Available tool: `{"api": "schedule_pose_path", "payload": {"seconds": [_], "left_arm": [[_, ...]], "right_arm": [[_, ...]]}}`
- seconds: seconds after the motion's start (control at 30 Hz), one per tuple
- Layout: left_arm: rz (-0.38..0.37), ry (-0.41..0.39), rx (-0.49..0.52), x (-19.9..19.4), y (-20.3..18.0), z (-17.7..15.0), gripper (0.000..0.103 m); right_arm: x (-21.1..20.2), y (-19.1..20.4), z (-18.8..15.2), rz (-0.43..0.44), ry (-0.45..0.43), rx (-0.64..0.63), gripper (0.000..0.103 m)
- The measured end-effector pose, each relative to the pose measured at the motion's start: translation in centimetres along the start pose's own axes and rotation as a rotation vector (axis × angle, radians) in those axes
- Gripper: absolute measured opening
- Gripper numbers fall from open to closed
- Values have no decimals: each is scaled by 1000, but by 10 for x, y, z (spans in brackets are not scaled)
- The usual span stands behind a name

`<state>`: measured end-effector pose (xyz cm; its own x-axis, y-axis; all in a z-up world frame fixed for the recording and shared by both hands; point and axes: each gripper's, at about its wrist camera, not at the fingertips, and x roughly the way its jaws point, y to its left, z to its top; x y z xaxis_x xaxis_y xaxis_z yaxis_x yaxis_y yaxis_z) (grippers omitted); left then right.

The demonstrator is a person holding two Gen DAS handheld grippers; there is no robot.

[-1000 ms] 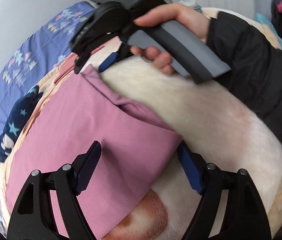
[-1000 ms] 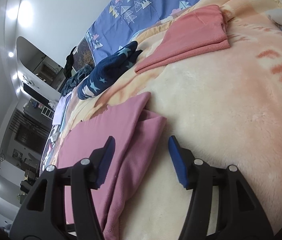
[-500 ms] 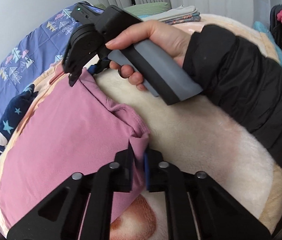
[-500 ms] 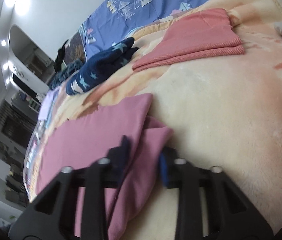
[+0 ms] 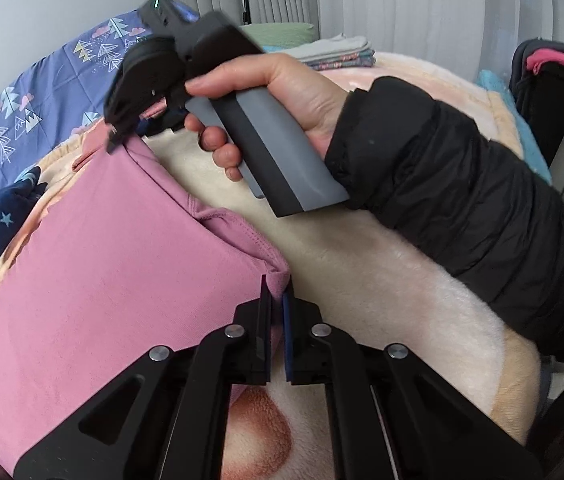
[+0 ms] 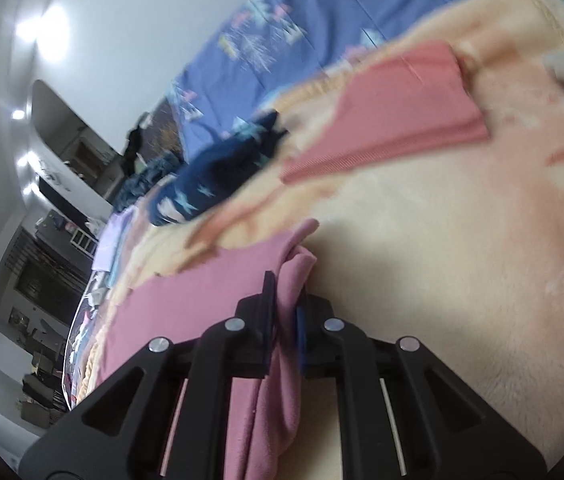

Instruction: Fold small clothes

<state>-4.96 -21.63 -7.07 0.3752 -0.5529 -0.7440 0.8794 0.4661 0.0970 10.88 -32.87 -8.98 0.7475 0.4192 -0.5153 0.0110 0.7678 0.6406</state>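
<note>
Both claws are pinching the pink garment (image 5: 106,280): left claw (image 5: 277,292) on one corner, right claw (image 6: 285,300) on another. Lifting both evenly should be keeping the fold square.

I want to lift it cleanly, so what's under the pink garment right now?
The pink garment lies on a cream fleece blanket, whose orange print shows at its near edge. Left gripper and right gripper each pinch a corner. Anything beneath its middle is covered.

Bed (image 6: 422,240) covered by a cream fleece blanket.
On it lie a pink garment (image 5: 102,280), a folded coral garment (image 6: 398,120) and a navy star-print garment (image 6: 210,184).
</note>
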Motion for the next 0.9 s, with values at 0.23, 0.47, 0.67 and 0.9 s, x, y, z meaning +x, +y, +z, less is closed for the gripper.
{"api": "schedule_pose_path", "payload": {"seconds": [0.23, 0.47, 0.67, 0.9], "left_arm": [[-64, 40, -25, 12, 2, -7, 4], [-62, 42, -25, 14, 0, -10, 4], [-72, 34, -29, 13, 2, -12, 4], [-86, 23, -34, 13, 3, -13, 5]], "right_arm": [[7, -24, 1, -63, -24, 66, 4], [-11, -45, 5, -1, -70, 168, 5], [-3, -30, -2, -29, 119, 94, 55], [-7, -5, 2, -47, -29, 19, 4]]}}
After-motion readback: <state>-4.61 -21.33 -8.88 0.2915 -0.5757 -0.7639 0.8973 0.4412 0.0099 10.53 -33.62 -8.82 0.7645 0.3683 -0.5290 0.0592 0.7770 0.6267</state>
